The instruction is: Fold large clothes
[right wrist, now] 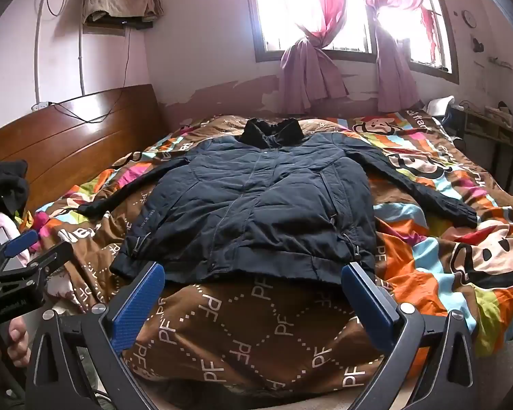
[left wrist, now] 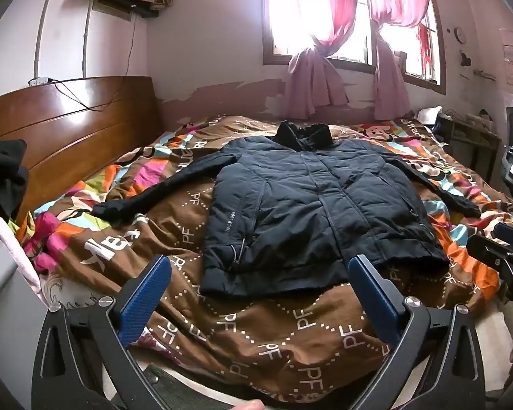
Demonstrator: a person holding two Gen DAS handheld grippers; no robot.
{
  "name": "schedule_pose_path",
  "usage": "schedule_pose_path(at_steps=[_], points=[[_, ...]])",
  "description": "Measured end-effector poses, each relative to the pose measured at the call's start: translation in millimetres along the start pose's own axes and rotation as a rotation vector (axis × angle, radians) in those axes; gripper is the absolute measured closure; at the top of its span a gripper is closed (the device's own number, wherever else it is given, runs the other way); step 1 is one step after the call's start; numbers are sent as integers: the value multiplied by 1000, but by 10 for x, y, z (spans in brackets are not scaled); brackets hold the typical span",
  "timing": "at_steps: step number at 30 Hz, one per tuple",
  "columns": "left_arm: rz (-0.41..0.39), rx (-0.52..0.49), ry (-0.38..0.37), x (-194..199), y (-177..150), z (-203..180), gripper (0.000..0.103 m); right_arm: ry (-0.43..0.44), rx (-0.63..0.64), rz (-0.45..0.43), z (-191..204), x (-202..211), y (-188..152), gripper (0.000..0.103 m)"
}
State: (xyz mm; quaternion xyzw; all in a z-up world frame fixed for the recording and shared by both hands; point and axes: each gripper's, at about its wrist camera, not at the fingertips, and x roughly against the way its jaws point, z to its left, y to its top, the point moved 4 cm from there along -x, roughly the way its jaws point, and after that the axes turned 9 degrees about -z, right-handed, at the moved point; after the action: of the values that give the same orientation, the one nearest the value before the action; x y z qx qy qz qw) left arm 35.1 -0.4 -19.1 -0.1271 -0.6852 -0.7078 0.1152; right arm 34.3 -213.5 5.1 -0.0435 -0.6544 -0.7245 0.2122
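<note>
A dark navy padded jacket point(left wrist: 311, 205) lies flat and face up on the bed, collar toward the window, both sleeves spread out to the sides; it also shows in the right wrist view point(right wrist: 256, 205). My left gripper point(left wrist: 260, 266) is open and empty, hovering just short of the jacket's hem. My right gripper point(right wrist: 253, 275) is open and empty, also just short of the hem. Each gripper shows at the edge of the other's view, the right one point(left wrist: 502, 249) and the left one point(right wrist: 24, 259).
The bed carries a brown and multicoloured cartoon quilt point(left wrist: 256, 335). A wooden headboard point(left wrist: 68, 130) stands at the left. Dark clothes point(left wrist: 3, 174) pile at the far left. A window with pink curtains point(left wrist: 325, 34) is behind; a desk point(left wrist: 475, 136) stands at right.
</note>
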Motion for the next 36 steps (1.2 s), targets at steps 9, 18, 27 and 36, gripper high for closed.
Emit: schedule_pose_path(at_steps=[9,18,27,36], points=[[1,4,2,-4,0,6,1,2,-7,4,-6,-3,-1,0],[-2,4,1,1,-1,3,1,1,-4,-1,-1,-7,-8,0],[-3,2,0,-5,0,6,1,2,-6,0,1,-2,-10,0],[-4,3,2,0,1,5,1,2,-8,0,-6,-7,-23,0]])
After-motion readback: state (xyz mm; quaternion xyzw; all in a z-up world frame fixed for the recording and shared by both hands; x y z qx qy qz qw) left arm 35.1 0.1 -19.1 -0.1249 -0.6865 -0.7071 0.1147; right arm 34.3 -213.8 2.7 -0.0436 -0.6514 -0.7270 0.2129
